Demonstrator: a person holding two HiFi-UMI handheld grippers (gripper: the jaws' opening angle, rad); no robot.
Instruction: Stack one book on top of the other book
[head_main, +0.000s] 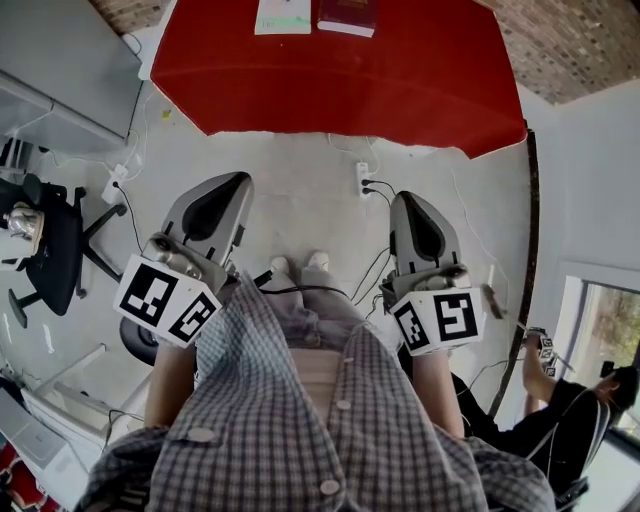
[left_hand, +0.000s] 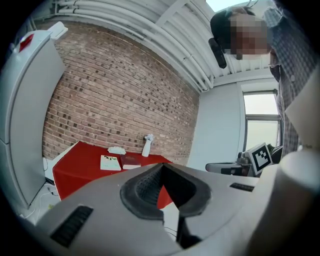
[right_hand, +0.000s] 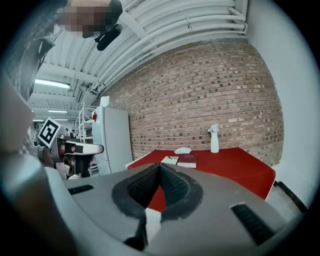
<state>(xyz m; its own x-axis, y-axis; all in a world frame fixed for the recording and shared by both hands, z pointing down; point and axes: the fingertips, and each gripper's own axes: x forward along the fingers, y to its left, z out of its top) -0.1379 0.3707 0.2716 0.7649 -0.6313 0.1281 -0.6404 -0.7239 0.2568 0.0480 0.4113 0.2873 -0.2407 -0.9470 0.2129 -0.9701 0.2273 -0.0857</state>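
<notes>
The left gripper (left_hand: 161, 172) has its two grey jaws shut tight together. The black ribbed pads (left_hand: 145, 187) meet at the tip and nothing is between them. The right gripper (right_hand: 160, 170) is the same, with its jaws closed on themselves and empty. Both are held low in front of the person's checked shirt (head_main: 300, 430), one on each side of the body. They point roughly level towards the table, well short of it, over a pale grey floor (head_main: 300, 210).

Ahead stands a table under a bright red cloth (head_main: 340, 80). The two books lie flat on it near the far edge, side by side and just beside each other, not stacked. The pale green-and-white flat book (head_main: 283, 16) is on the left and the dark red flat book (head_main: 347, 14) is on the right.

Behind them, nearer the brown brick wall (right_hand: 210, 95), stands a white plastic spray bottle (right_hand: 214, 138). Near it lies a small crumpled white thing (right_hand: 183, 150), possibly a cloth or paper.

A white power strip with black plugs (head_main: 364, 180) lies on the floor in front of the table. A black office chair (head_main: 55, 245) stands off to the left, and a tall white cabinet (right_hand: 112, 140) stands beside the table.
</notes>
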